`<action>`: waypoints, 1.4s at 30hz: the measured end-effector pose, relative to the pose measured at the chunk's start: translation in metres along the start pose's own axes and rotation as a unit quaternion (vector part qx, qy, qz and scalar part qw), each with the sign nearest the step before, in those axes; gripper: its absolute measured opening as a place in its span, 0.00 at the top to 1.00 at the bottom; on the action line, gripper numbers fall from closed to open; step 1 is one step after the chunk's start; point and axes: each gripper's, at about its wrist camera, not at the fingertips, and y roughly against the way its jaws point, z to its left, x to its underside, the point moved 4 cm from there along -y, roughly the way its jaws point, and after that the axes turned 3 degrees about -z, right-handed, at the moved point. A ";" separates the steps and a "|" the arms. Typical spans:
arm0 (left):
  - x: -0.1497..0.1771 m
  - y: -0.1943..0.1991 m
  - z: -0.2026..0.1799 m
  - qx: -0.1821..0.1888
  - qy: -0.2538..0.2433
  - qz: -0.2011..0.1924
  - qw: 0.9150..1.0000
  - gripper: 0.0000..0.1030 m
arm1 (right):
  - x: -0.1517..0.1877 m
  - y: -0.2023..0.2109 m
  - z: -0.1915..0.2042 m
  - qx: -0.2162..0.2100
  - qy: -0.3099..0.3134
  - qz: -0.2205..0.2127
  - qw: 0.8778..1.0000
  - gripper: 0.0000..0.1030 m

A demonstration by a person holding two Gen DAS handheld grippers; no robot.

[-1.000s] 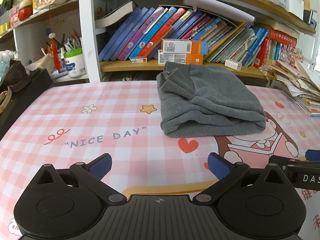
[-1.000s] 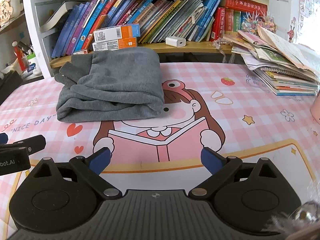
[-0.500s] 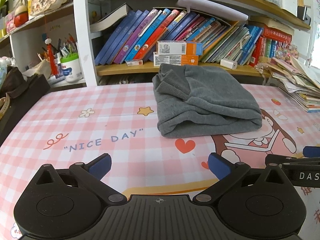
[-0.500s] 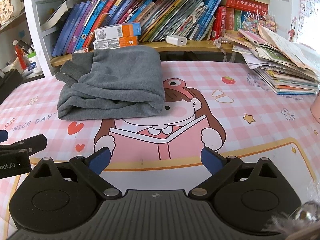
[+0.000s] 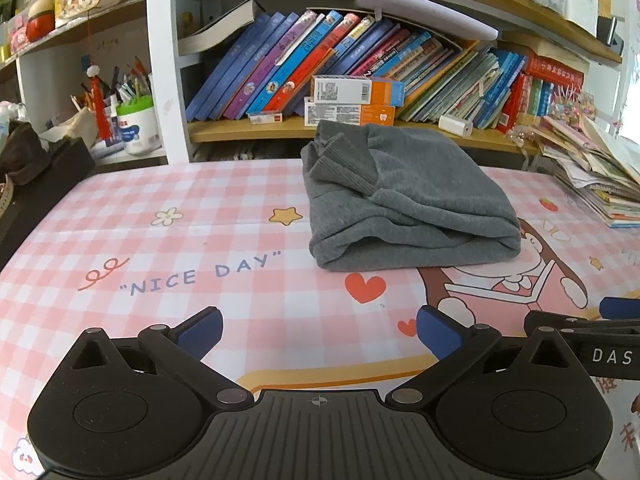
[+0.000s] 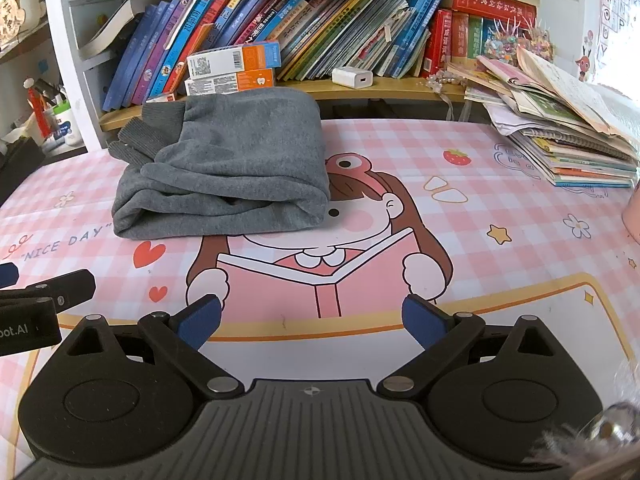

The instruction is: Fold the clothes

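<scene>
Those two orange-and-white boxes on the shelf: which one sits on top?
The longer box, its barcode showing, lies on the shorter one with the tooth picture.

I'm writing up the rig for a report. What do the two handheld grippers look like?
Both match: the left gripper and right gripper have matte black bodies, ribbed centre plates, round side housings, silver pivot pins and blue finger pads. White lettering marks their sides. No cables or sleeves show.

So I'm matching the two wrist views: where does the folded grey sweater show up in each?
Left wrist: folded grey sweater lies right of centre, past the "NICE DAY" lettering.
Right wrist: folded grey sweater lies left of centre, over the cartoon girl's head.
Shared landmark: the stacked orange-and-white boxes on the shelf behind it.
</scene>
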 end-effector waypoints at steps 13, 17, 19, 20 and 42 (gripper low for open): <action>0.000 0.001 0.000 0.000 -0.005 -0.003 1.000 0.00 | 0.000 0.000 0.001 -0.001 0.001 0.001 1.000 0.05; 0.001 0.001 0.000 0.000 -0.006 -0.003 1.000 0.00 | 0.000 0.000 0.000 -0.001 0.001 0.002 1.000 0.05; 0.001 0.001 0.000 0.000 -0.007 -0.002 1.000 0.00 | 0.000 0.000 0.000 -0.001 0.001 0.002 1.000 0.05; 0.002 0.001 0.000 0.000 -0.006 -0.001 1.000 0.00 | 0.000 0.000 0.000 -0.001 0.001 0.002 1.000 0.05; 0.004 0.001 0.000 0.013 0.003 0.005 1.000 0.00 | 0.002 -0.004 0.002 -0.002 0.002 0.009 1.000 0.05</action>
